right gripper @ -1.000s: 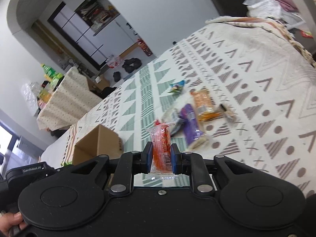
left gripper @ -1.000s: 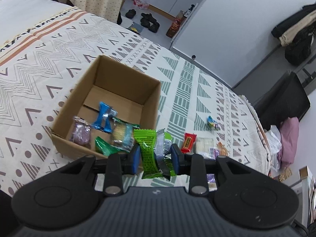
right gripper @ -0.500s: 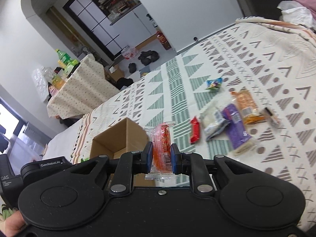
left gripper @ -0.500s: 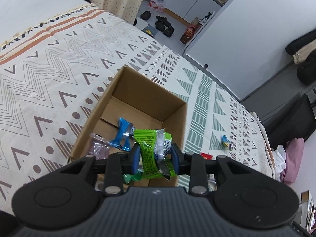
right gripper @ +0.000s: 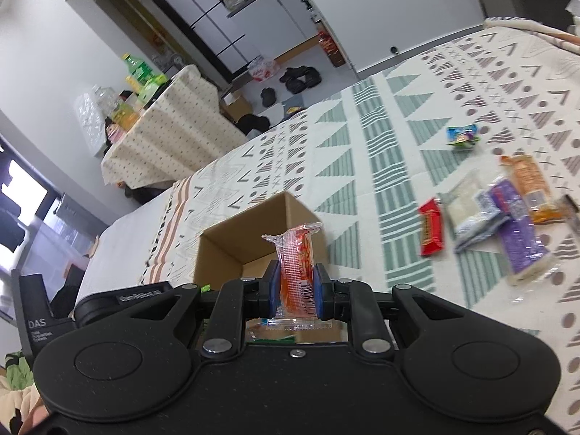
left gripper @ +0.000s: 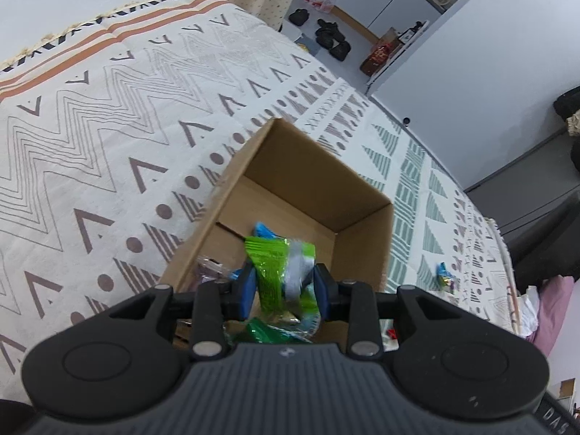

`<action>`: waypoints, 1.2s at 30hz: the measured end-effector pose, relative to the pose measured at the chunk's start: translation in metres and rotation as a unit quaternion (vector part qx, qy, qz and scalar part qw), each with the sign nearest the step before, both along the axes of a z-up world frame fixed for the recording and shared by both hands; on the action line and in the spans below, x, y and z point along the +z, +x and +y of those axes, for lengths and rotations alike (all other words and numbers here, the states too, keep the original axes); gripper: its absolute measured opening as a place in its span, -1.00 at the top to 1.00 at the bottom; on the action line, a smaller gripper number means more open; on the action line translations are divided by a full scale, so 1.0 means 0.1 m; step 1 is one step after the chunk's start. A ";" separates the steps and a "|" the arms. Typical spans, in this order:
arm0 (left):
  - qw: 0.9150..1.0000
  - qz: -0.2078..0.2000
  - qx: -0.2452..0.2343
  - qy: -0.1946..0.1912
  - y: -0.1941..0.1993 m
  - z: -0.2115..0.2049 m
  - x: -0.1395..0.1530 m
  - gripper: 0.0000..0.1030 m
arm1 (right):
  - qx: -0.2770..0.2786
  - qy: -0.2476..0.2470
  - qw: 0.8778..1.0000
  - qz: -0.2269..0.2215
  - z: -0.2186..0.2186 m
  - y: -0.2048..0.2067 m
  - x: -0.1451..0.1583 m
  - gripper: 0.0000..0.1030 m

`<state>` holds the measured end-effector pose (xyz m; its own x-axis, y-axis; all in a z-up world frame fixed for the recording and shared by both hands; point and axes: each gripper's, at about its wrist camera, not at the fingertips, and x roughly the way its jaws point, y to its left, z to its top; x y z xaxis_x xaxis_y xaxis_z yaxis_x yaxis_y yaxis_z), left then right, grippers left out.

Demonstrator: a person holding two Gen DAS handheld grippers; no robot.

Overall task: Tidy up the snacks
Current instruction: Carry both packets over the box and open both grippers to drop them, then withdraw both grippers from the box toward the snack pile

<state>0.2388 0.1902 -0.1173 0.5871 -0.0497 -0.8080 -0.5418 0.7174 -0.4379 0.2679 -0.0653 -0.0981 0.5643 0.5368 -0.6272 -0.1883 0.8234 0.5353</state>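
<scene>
Snacks are in both claws. The left claw point(left gripper: 284, 287) squeezes a green pack point(left gripper: 275, 272) over the open box point(left gripper: 362, 250). More snacks lie inside the box under it. The right claw point(right gripper: 294, 291) pinches an orange pack point(right gripper: 297, 264) tight, upright, near the box point(right gripper: 232, 243) and not over it. The box sits on a bed point(left gripper: 108, 137) with a patterned cover. More snacks lie on the bed well apart from the box: a red bar point(right gripper: 431, 231), a purple pack point(right gripper: 518, 235), an orange one point(right gripper: 533, 188) and a small blue one point(right gripper: 463, 137).
</scene>
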 end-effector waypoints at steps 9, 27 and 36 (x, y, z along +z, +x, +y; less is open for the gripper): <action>1.000 0.009 0.004 0.017 -0.09 -0.03 0.10 -0.12 | 0.031 0.017 0.999 -0.005 0.34 0.03 0.06 0.58; 0.999 0.027 -0.002 0.041 -0.24 -0.38 0.33 -0.64 | -0.033 0.012 0.999 -0.023 -0.48 -0.24 0.17 -0.28; 0.997 -0.003 -0.042 0.060 -0.29 -0.77 0.49 -0.97 | -0.060 -0.001 0.997 -0.038 -0.87 -0.40 0.19 -0.87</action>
